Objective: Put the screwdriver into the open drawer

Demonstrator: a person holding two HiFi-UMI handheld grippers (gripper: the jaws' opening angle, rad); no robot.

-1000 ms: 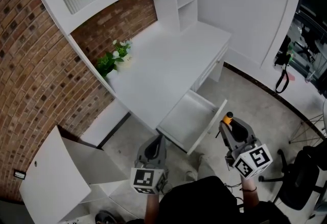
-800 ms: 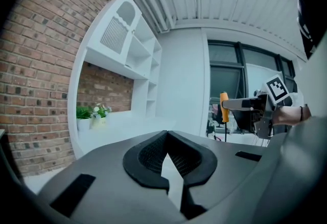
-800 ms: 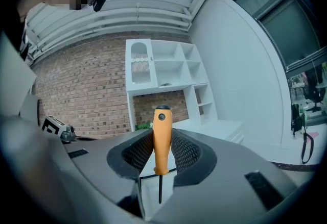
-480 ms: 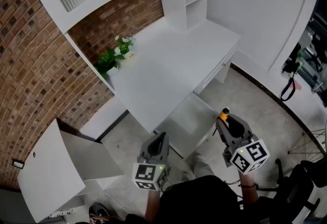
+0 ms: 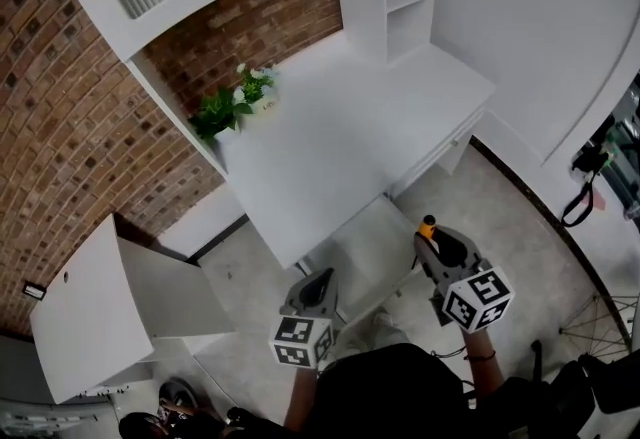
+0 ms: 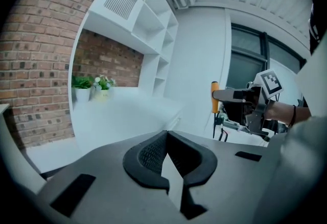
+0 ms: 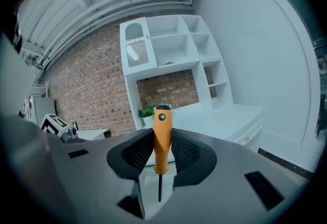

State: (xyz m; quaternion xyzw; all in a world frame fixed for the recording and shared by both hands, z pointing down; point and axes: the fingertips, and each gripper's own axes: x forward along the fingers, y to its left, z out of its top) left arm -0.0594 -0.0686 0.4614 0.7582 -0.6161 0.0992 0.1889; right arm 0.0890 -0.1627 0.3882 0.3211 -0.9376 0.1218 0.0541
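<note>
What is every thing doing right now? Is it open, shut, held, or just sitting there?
screwdriver: held by its orange handle
right gripper: shut on the screwdriver
left gripper: shut, holding nothing
drawer: pulled open, looks empty
cabinet door: swung open
plant: standing upright

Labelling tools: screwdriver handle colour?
Orange screwdriver handle; shows best in the right gripper view.
</note>
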